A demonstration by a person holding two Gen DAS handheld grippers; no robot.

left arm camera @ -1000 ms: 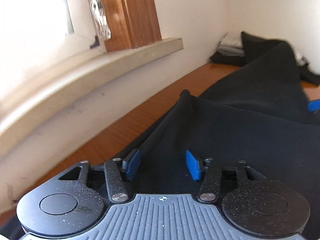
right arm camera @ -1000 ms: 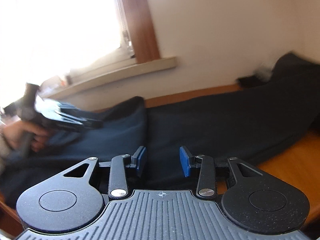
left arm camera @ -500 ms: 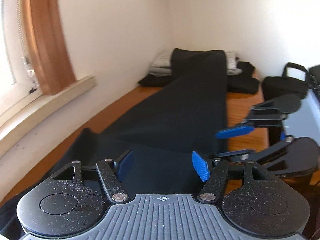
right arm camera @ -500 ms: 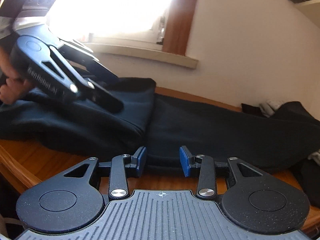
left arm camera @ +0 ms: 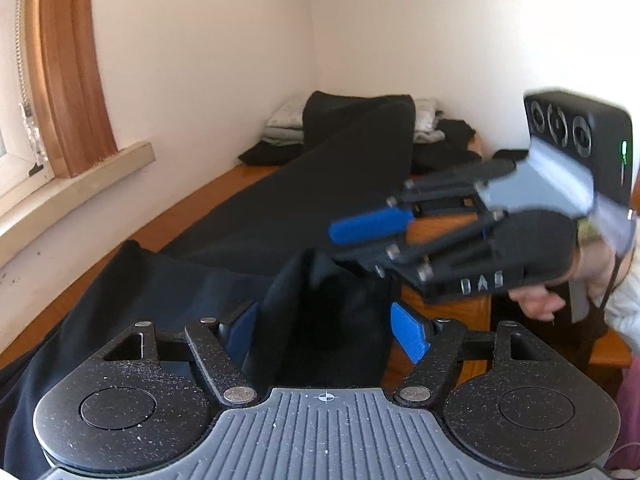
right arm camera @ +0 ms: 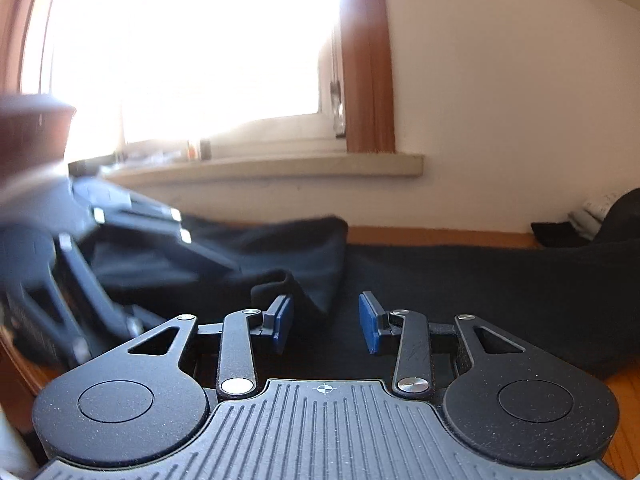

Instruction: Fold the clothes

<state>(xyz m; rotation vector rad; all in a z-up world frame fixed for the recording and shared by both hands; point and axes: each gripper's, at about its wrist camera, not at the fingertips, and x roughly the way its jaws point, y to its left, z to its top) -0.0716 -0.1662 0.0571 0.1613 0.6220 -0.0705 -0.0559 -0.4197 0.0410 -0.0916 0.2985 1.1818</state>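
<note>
— Looking along my left gripper [left arm camera: 326, 330], what is hard to make out?

— The right gripper [left arm camera: 362, 246] crosses that view blurred, and only one blue pad of it reads clearly; the hand [left arm camera: 576, 280] gripping it is cut off at the frame's edge. The far pile of clothes [left arm camera: 360, 128] against the wall is too small to sort.

— And the cloth?

— The black garment [left arm camera: 280, 208] runs in a long band from that pile down the wooden table [left arm camera: 224, 188] toward me. A raised fold of it stands between my left jaws, nearer the left pad. Those jaws are opening, set wide, and the pads do not press the fabric.

— Room to move?

— Bare wood shows along the wall side under the windowsill [left arm camera: 76, 188], and the table edge falls off just right of my right pad.

— Now the right wrist view?

— The window glare washes out much of the upper left. The left gripper [right arm camera: 100, 256] is a dark smear at the left edge. My right gripper's [right arm camera: 326, 324] jaws stand partly apart, holding nothing that I can see; the black garment [right arm camera: 480, 280] lies beneath and beyond them, its folded-over corner ending just left of the gap. Whether the pads touch cloth I cannot tell. A sliver of wooden table [right arm camera: 624, 392] shows at lower right.
</note>
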